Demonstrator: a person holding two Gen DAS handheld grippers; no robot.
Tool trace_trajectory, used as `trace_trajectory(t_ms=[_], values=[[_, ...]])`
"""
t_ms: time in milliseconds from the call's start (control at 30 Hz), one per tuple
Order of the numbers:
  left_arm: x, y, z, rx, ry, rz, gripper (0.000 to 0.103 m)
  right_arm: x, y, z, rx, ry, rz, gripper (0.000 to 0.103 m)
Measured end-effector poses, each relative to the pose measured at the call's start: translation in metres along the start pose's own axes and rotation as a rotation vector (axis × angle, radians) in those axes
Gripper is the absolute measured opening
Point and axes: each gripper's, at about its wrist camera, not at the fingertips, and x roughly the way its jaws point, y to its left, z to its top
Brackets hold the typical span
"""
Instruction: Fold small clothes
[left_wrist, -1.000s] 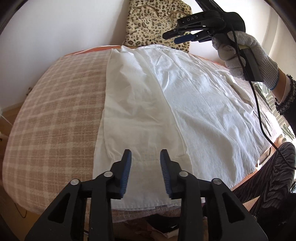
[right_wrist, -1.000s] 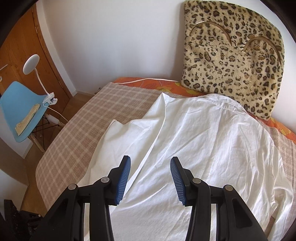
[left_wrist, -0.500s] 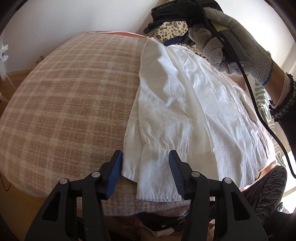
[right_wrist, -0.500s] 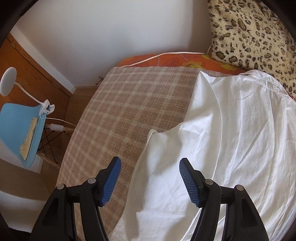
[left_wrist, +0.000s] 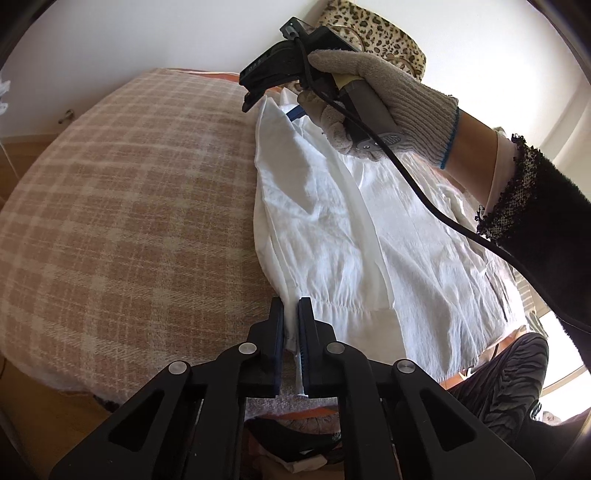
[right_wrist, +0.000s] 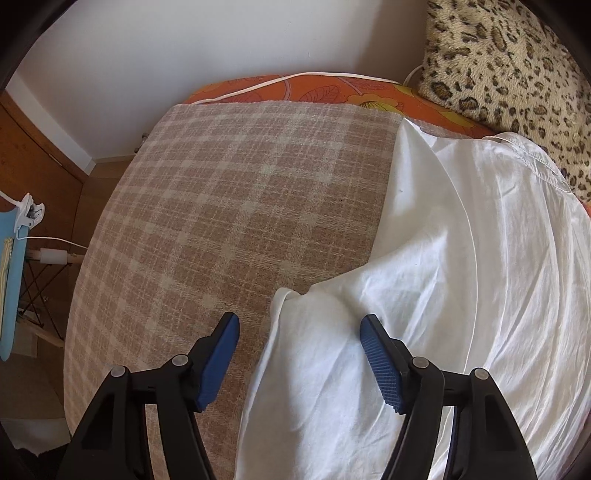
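Our left tool (left_wrist: 291, 325) clenched on the white shirt (left_wrist: 354, 236) cuff edge, our right tool (right_wrist: 299, 350) spread wide over its sleeve fold on the plaid blanket (right_wrist: 221, 206), only the left view showing our gloved right hand (left_wrist: 373, 107), only the right view a blue chair (right_wrist: 9, 280).

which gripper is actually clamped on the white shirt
The left gripper: it is shut on the white shirt at the cuff edge. The right gripper is wide open above the fabric.

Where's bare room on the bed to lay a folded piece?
Free: the plaid blanket, from the white shirt edge out to the floor side and up to the orange sheet. Crowded: the shirt side, with left tongs clamped on its cuff, right tongs open over its sleeve.
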Motion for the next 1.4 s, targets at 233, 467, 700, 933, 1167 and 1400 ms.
trace_trajectory(t_ms=[233, 467, 700, 933, 1167, 1400], values=[[-0.005, -0.009, 0.004, 0.014, -0.026, -0.059, 0.005, 0.0, -0.004, -0.003, -0.05, -0.011, -0.06, 0.029], [-0.006, -0.038, 0.006, 0.095, -0.034, -0.1, 0.005, -0.027, -0.036, -0.004, -0.009, -0.037, 0.072, 0.013], [-0.004, -0.074, 0.01, 0.186, -0.025, -0.17, 0.005, -0.067, -0.079, -0.008, 0.026, -0.102, 0.164, 0.012], [0.006, -0.105, 0.009, 0.268, 0.001, -0.222, 0.005, -0.089, -0.129, -0.024, 0.087, -0.143, 0.212, 0.012], [0.025, -0.128, 0.007, 0.307, 0.062, -0.252, 0.005, -0.086, -0.167, -0.043, 0.137, -0.137, 0.224, 0.012], [0.046, -0.146, 0.002, 0.361, 0.114, -0.236, 0.005, -0.065, -0.186, -0.052, 0.152, -0.105, 0.186, 0.012]])
